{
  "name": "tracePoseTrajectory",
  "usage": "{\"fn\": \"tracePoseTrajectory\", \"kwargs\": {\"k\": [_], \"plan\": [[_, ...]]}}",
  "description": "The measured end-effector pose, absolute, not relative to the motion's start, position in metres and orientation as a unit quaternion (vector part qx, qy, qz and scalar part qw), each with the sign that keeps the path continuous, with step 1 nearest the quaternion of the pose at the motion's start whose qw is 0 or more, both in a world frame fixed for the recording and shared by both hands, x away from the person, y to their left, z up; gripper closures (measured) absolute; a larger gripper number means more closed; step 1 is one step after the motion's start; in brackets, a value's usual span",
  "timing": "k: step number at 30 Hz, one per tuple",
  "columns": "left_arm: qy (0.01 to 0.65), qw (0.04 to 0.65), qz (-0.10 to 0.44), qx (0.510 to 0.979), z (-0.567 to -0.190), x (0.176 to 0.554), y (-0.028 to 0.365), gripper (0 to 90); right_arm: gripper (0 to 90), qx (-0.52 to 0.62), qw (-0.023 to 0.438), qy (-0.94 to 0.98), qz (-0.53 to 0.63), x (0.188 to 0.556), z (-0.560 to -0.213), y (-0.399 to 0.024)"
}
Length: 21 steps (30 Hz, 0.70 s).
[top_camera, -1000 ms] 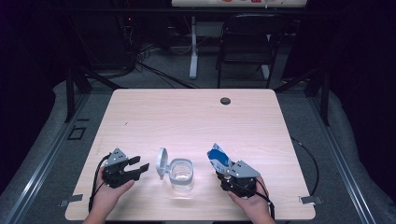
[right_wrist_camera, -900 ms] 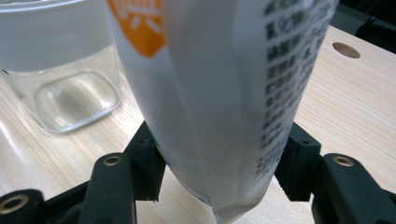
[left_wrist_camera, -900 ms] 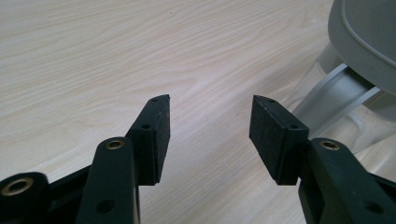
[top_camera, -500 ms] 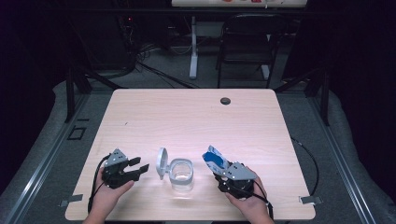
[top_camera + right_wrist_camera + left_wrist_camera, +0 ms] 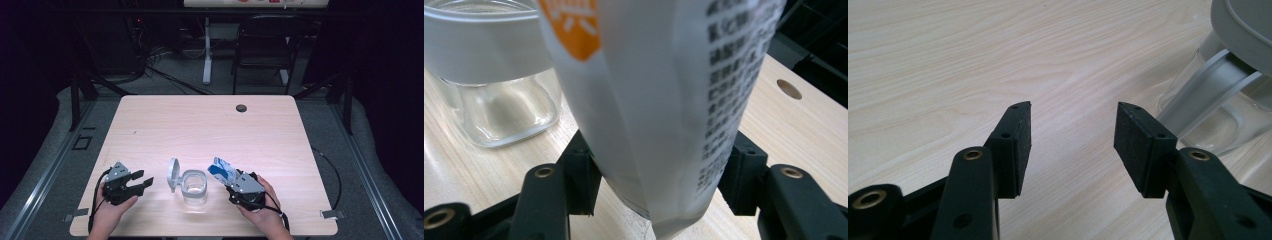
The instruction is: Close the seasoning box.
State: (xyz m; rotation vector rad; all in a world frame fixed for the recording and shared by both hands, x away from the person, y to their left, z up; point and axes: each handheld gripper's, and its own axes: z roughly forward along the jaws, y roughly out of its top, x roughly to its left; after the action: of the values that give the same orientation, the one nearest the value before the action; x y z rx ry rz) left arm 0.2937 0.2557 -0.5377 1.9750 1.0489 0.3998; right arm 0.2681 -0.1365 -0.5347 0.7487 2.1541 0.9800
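Note:
A clear glass jar (image 5: pixel 194 189) stands near the table's front edge, its grey hinged lid (image 5: pixel 173 175) flipped open to its left. My right gripper (image 5: pixel 231 179) is just right of the jar and shut on a white-and-blue packet (image 5: pixel 223 170), which tilts toward the jar's mouth. In the right gripper view the packet (image 5: pixel 664 100), with an orange mark and printed text, sits between the jaws, and the jar (image 5: pixel 489 75) is at the upper left. My left gripper (image 5: pixel 145 182) lies left of the lid, open with nothing between its pads (image 5: pixel 1020 145). The jar (image 5: pixel 1218 105) is at the right of the left gripper view.
The wooden table (image 5: pixel 210 130) has a black round grommet (image 5: pixel 241 107) near its far edge. A dark chair (image 5: pixel 265 50) and cables stand on the floor beyond the table. A cable (image 5: pixel 330 170) trails off the table's right side.
The right gripper and its packet have drifted slightly left, toward the jar. The left gripper has stayed where it was.

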Motion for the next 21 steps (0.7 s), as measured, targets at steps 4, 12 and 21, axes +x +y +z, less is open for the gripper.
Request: {"fn": "tracePoseTrajectory", "kwargs": {"k": [4,12,21], "plan": [[0.42,0.416,0.158,0.791,-0.537,0.2928,0.2571,49.7,43.5,0.278,0.333,0.823,0.366,0.2681,-0.5344,-0.1341],[0.419,0.419,0.162,0.789,-0.5376,0.2926,0.2568,49.7,43.5,0.263,0.362,0.826,0.342,0.2668,-0.5353,-0.1305],[0.418,0.414,0.159,0.792,-0.5371,0.2925,0.2569,49.7,43.5,0.25,0.391,0.832,0.305,0.2671,-0.5398,-0.1277]]}}
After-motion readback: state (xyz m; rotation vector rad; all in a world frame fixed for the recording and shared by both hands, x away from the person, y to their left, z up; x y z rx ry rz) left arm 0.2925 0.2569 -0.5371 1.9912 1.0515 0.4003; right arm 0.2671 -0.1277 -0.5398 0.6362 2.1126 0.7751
